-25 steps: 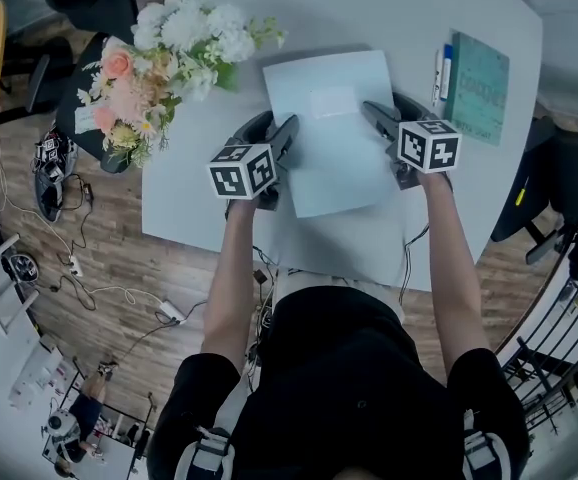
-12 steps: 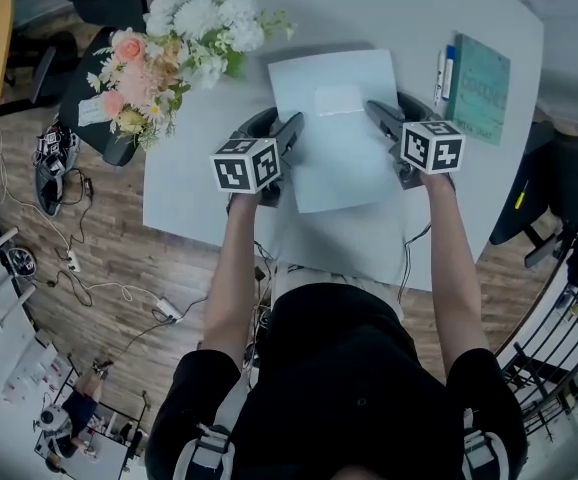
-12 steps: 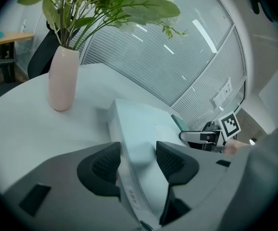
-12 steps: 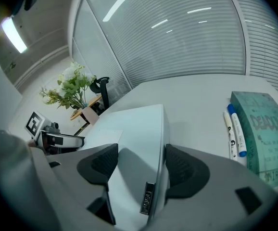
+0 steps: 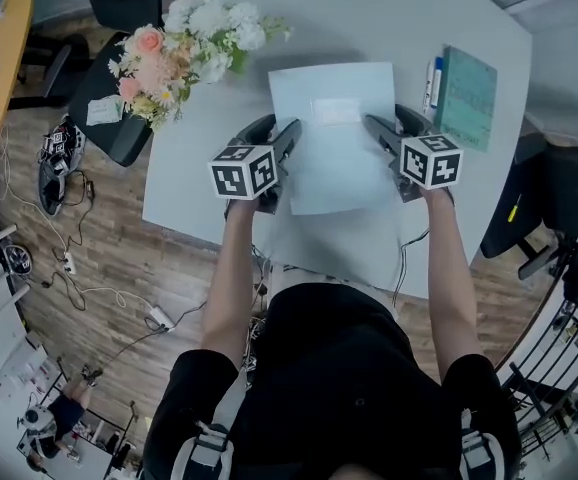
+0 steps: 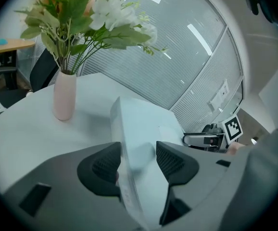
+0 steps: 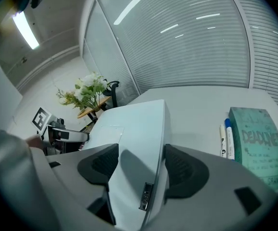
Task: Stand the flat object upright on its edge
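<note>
Flat object [image 5: 334, 143] gripped on both sides over the white table [image 5: 199, 203]

My left gripper [image 5: 281, 133] and right gripper [image 5: 389, 128] each pinch a side edge of it, pads pressed on. I can't tell whether its far edge touches the tabletop. In the left gripper view the slab sits skewed between the pads, so I think it may pivot or slide out as I tip it up. Then it would slap flat or swing toward the vase [image 6: 64, 95] (or the pens [image 5: 434, 73] and teal book [image 5: 466, 96]).
</note>
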A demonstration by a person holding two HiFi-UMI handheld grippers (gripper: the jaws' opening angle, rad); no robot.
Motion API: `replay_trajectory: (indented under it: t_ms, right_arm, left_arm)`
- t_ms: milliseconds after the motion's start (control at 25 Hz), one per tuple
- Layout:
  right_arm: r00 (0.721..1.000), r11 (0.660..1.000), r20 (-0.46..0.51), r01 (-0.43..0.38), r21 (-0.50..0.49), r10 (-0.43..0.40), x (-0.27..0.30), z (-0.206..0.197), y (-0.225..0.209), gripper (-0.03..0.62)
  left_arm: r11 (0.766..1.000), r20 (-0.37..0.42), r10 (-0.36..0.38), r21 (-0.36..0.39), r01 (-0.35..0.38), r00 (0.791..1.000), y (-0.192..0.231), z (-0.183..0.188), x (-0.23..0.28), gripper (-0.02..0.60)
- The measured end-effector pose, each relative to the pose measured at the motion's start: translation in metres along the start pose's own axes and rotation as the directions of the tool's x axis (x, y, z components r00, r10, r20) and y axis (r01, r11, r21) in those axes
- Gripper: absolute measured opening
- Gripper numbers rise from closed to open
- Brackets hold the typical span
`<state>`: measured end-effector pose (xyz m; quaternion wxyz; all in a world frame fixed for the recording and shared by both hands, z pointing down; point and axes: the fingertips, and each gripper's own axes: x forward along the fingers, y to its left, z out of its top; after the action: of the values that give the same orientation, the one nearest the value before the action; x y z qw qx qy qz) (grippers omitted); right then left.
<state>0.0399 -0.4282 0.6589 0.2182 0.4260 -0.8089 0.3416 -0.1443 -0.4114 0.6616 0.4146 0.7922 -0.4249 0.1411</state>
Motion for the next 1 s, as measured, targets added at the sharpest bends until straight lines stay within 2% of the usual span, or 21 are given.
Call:
replay_trajectory:
  t_ms: [440, 720, 1000]
  right_arm:
    - [0.997, 0.999, 0.07, -0.027, -0.029, 0.029, -0.058, 0.005, 0.019, 0.288]
    - [0.99, 0.999, 0.134, -0.027, -0.046, 0.033, -0.096, 0.011, 0.03, 0.252]
    - [0.984, 0.997, 0.174, -0.018, -0.073, 0.031, -0.124, 0.011, 0.045, 0.245]
  left_arm:
    - [0.997, 0.05, 0.035, 0.063, -0.038, 0.998, -0.042, 0.006, -0.037, 0.244]
    - [0.993, 0.089, 0.037, 0.105, -0.046, 0.995, -0.074, 0.008, -0.066, 0.242]
    - [0.988, 0.117, 0.051, 0.138, -0.067, 0.992, -0.097, 0.006, -0.092, 0.243]
